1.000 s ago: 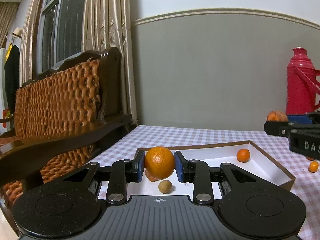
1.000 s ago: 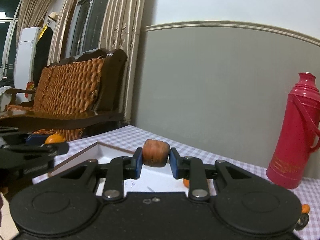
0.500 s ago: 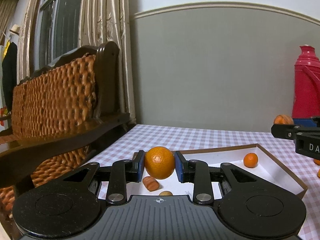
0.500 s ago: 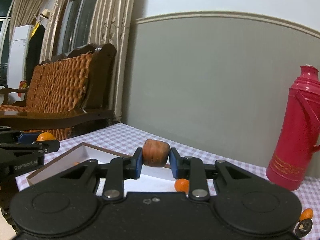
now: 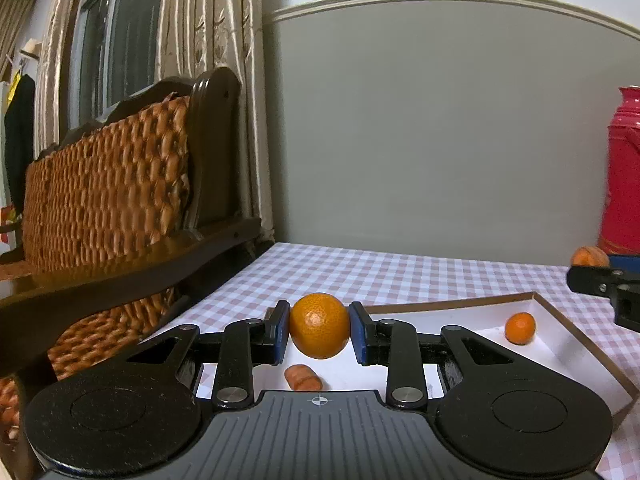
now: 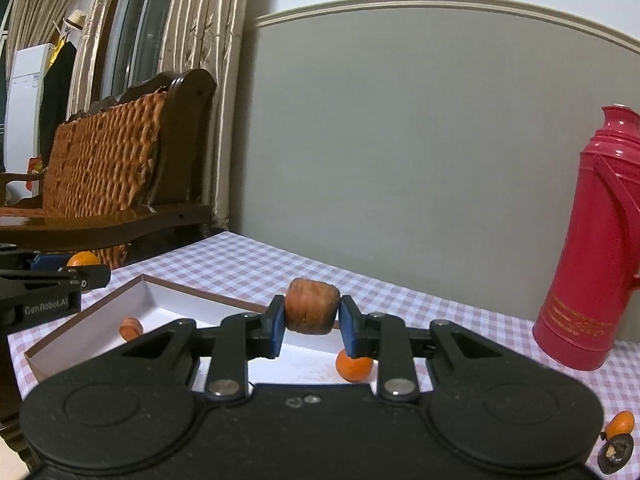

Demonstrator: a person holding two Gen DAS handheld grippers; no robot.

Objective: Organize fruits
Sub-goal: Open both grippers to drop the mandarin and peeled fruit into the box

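The checked table (image 5: 400,276) carries a red flask (image 6: 588,256), which in the left wrist view has slid further toward the right edge than a second ago and is now cut off there. The shallow white box (image 5: 452,305) lies below and beyond both pairs of jaws; in the left wrist view more of its floor shows to the right of the jaws than before.

The left gripper (image 5: 319,327) pinches the orange (image 5: 319,326) between its blue pads, held above the near left part of the box, as it was a second ago. The right gripper (image 6: 312,312) clamps the brown ridged fruit (image 6: 312,306) above the box's far rim, its grip unchanged.

A small tangerine (image 5: 520,328) rests on the box floor, right of the left jaws and just under the right jaw in the right wrist view. A brown ridged piece (image 5: 303,377) lies just below the held orange, now clear of it, while the small tan fruit seen beneath it earlier is hidden. Another tangerine (image 6: 620,423) lies on the cloth, low right of the right jaws.
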